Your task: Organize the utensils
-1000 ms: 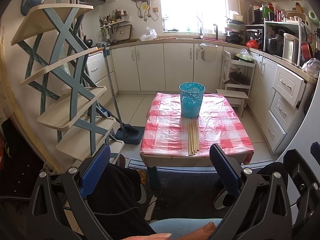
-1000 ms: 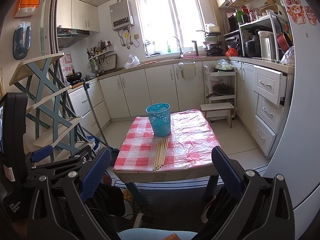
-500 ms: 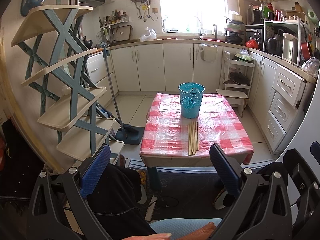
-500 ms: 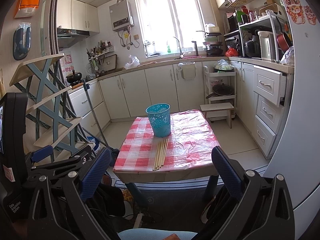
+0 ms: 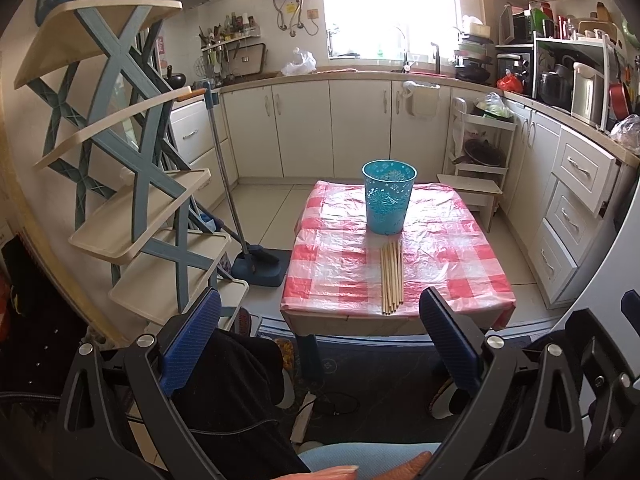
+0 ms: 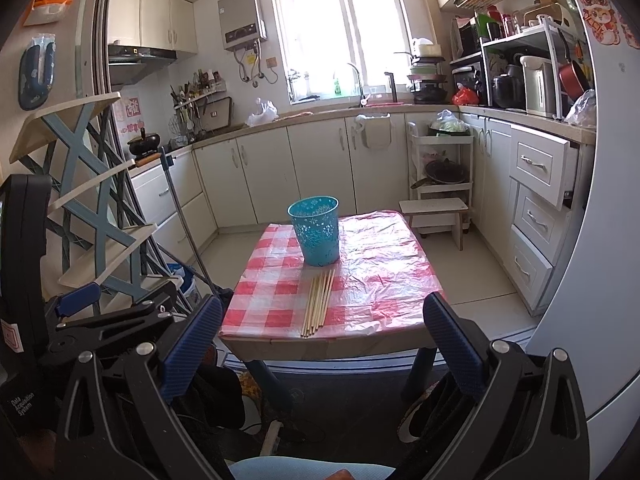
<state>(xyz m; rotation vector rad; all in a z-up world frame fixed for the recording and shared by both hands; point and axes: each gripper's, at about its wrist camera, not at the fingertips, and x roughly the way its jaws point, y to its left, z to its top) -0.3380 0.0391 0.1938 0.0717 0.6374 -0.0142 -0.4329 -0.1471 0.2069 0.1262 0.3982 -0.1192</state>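
Both tongs are spread wide with nothing between their blue pads: the left tongs point(image 5: 318, 338) and the right tongs point(image 6: 322, 344) hang low, short of the near edge of the little counter point(image 5: 460, 240) with its red-and-white checked plastic cover, touching nothing. From where they point, the bundle of wooden chopsticks point(image 5: 391, 276) lies at about twelve o'clock, flat on the cover, side by side, running from the near edge towards the back. Just beyond their far tips, also at twelve o'clock, stands the turquoise perforated holder point(image 5: 389, 196), upright; I can see no sticks poking above its rim, though its inside is hidden from here. Out at nine to ten o'clock of the counter a blue broom and dustpan point(image 5: 256, 264) lean by a folding shelf rack point(image 5: 132, 184). By the look of it the tidying has not begun: every chopstick still has to be gathered and stood in the holder.
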